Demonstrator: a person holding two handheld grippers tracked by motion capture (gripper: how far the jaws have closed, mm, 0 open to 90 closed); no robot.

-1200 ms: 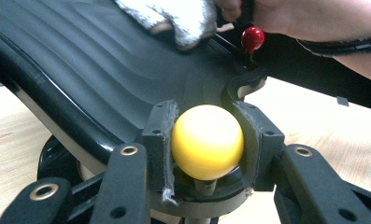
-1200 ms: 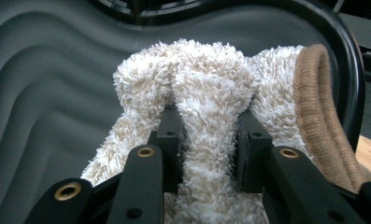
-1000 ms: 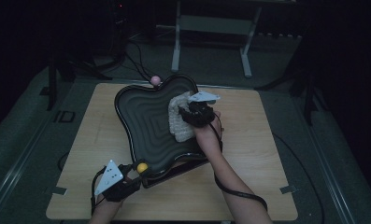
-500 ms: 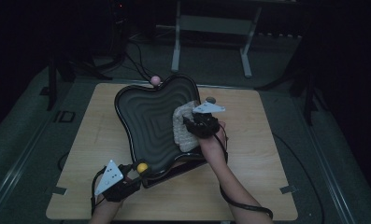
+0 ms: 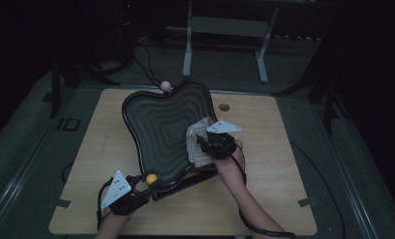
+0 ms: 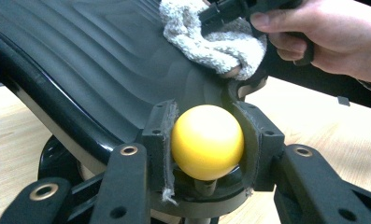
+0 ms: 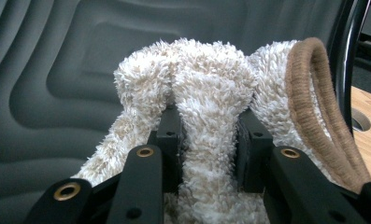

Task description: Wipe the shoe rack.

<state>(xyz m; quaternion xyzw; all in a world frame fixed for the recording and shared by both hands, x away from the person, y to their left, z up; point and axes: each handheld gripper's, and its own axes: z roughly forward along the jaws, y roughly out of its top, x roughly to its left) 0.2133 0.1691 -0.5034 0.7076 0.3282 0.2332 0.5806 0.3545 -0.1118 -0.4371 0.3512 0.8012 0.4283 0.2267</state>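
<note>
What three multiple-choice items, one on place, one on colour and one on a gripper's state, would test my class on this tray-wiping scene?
1. Where does the cloth lie?
A on the tray's ridged face
B on the floor
C under the table

2. What colour is the ball between the left gripper jaws?
A pink
B yellow
C blue

3. How is the right gripper?
A open and empty
B shut on the cloth
C shut on the ball

Answers: 1 A, it rests against the dark tray; 2 B, plainly yellow up close; 3 B, both pads pinch a fold.
</note>
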